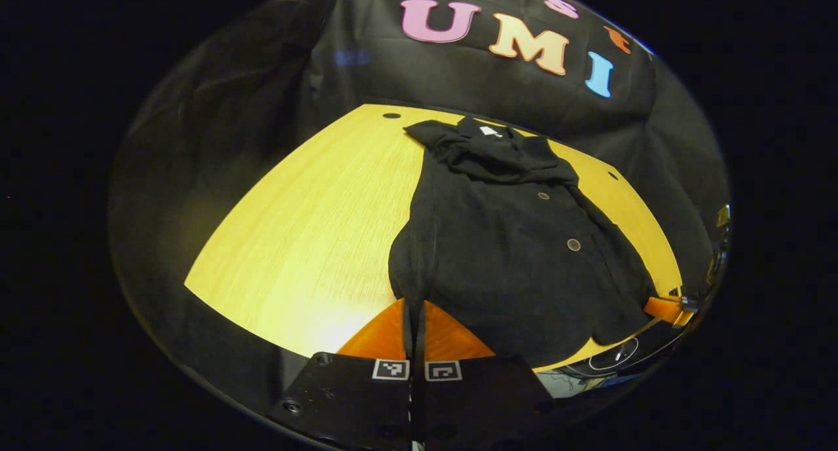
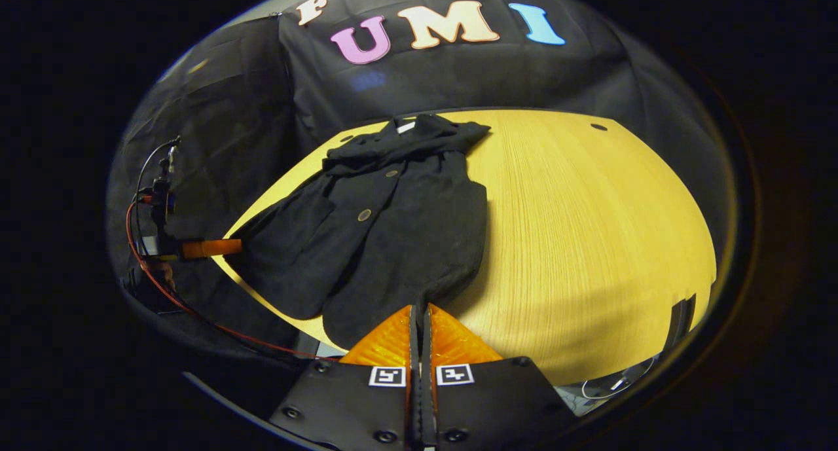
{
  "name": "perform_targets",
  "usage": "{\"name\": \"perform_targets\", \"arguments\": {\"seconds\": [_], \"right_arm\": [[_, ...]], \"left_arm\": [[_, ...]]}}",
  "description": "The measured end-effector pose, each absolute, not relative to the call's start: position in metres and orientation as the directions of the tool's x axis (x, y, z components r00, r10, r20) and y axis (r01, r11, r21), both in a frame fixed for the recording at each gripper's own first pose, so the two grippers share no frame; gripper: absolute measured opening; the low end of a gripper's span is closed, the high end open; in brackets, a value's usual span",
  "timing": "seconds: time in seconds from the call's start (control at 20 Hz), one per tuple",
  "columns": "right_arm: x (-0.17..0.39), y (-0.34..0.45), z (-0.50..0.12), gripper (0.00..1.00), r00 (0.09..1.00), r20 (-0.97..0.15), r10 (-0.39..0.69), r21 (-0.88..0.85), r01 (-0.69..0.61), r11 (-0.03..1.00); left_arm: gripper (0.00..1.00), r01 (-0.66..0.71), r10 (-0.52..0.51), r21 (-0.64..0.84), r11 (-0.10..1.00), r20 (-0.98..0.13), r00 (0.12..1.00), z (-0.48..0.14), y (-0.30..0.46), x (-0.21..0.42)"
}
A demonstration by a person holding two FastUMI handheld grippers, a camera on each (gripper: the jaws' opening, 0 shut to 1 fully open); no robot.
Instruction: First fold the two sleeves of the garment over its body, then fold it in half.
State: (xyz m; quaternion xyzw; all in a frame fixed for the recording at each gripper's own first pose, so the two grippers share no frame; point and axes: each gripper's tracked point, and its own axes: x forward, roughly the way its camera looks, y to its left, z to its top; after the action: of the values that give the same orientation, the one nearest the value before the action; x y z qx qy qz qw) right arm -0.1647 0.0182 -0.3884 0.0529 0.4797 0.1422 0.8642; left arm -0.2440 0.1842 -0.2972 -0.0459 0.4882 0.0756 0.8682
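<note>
Garment (image 1: 510, 254): black, buttoned, lying on the yellow wooden table (image 1: 314, 241), collar toward the far edge by the black cloth wall (image 1: 497, 91), hem toward the near edge.

Left gripper (image 1: 414, 307): jaws clenched, with a thin strip of the garment's near-left hem edge pinched between them. The dark fabric runs down into the slit between the two fingers. From there the garment spreads away to the right and far side in the left gripper view.

Right gripper (image 2: 419, 313): jaws pressed together at the garment's near hem (image 2: 366, 320). The tips sit at the fabric's edge; cannot tell whether any cloth is caught between them.

Garment state, left gripper view: upper part bunched near the collar, a white tag (image 1: 489, 131) showing at the neck. Two round buttons (image 1: 573, 244) visible down the front. A sleeve lies along the right side of the body, reaching toward the near right.

Right gripper view: garment (image 2: 393, 228) occupies the left part of the table (image 2: 589, 241); a sleeve (image 2: 288, 254) is spread out to the left, near the table edge. The left gripper (image 2: 213, 247) shows at that left edge, with a red cable (image 2: 190, 310) trailing below it.

Small dark holes (image 1: 391, 116) mark the table's far corners.
</note>
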Motion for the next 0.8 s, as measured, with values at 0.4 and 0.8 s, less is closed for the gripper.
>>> {"name": "perform_targets", "arguments": {"seconds": [0.4,0.8], "right_arm": [[-0.135,0.033,-0.328,0.03,0.587,-0.724,0.364,0.286,-0.226,0.931],[-0.069,0.048,-0.284,0.03,0.681,-0.634,0.367,0.284,-0.237,0.929]], "left_arm": [[0.00,-0.190,0.063,-0.051,0.980,-0.832,0.551,-0.259,0.172,-0.222],[0.00,-0.201,0.065,-0.085,0.976,-0.766,0.639,-0.224,0.186,-0.156]]}}
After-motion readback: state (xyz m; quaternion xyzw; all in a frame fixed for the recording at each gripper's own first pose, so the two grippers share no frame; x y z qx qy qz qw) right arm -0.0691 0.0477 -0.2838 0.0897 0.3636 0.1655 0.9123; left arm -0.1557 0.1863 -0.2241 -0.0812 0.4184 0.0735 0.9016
